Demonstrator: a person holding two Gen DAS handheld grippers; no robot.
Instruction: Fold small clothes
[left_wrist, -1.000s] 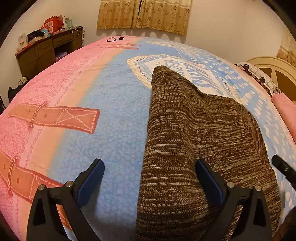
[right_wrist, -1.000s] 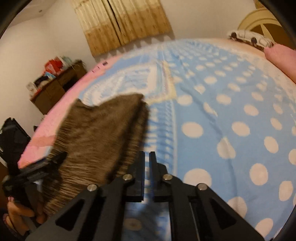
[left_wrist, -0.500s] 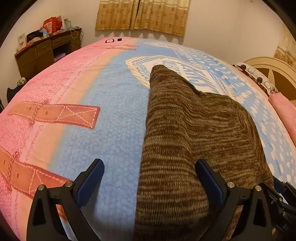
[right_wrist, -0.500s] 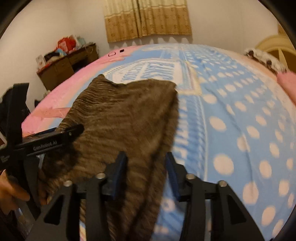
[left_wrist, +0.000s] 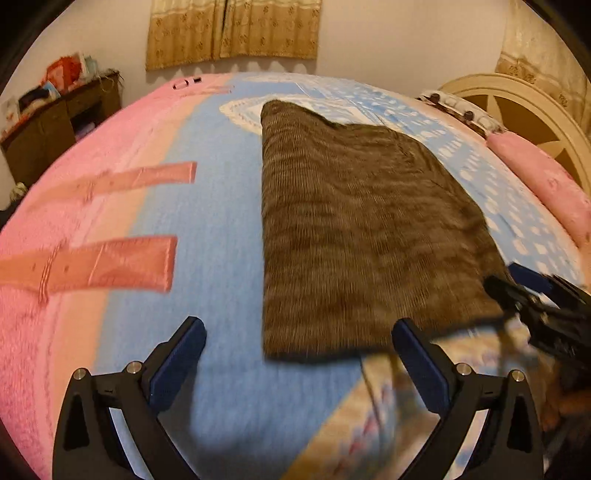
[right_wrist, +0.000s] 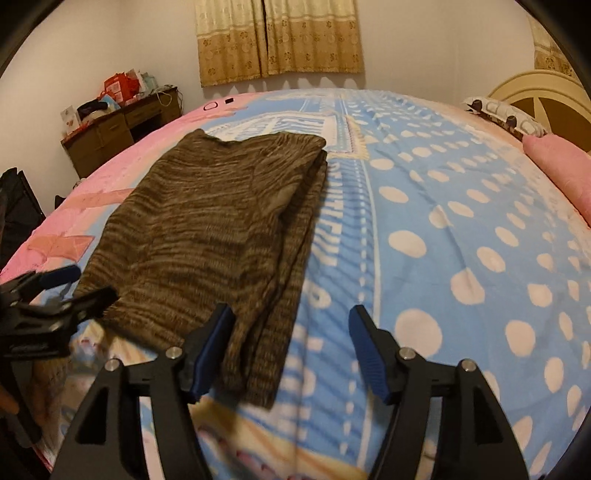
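A brown knit garment (left_wrist: 362, 229) (right_wrist: 207, 229) lies folded flat on the blue and pink blanket (left_wrist: 207, 229). My left gripper (left_wrist: 299, 343) is open just short of the garment's near edge, pads touching nothing; it also shows at the left edge of the right wrist view (right_wrist: 55, 291). My right gripper (right_wrist: 291, 321) has its jaws opening, with the garment's layered near right corner lying between them and neither pad pressing on it. In the left wrist view the right gripper (left_wrist: 535, 295) sits at the garment's right corner.
A pink pillow (right_wrist: 557, 166) and a cream headboard (left_wrist: 517, 110) are at the right. A cluttered wooden desk (right_wrist: 118, 129) stands by the far left wall under curtains (right_wrist: 280, 37). The dotted blue blanket (right_wrist: 461, 240) spreads right of the garment.
The right jaws went from shut to wide apart. Both grippers drew back toward the near edge, so the garment that reached under the left gripper now lies flat ahead of it.
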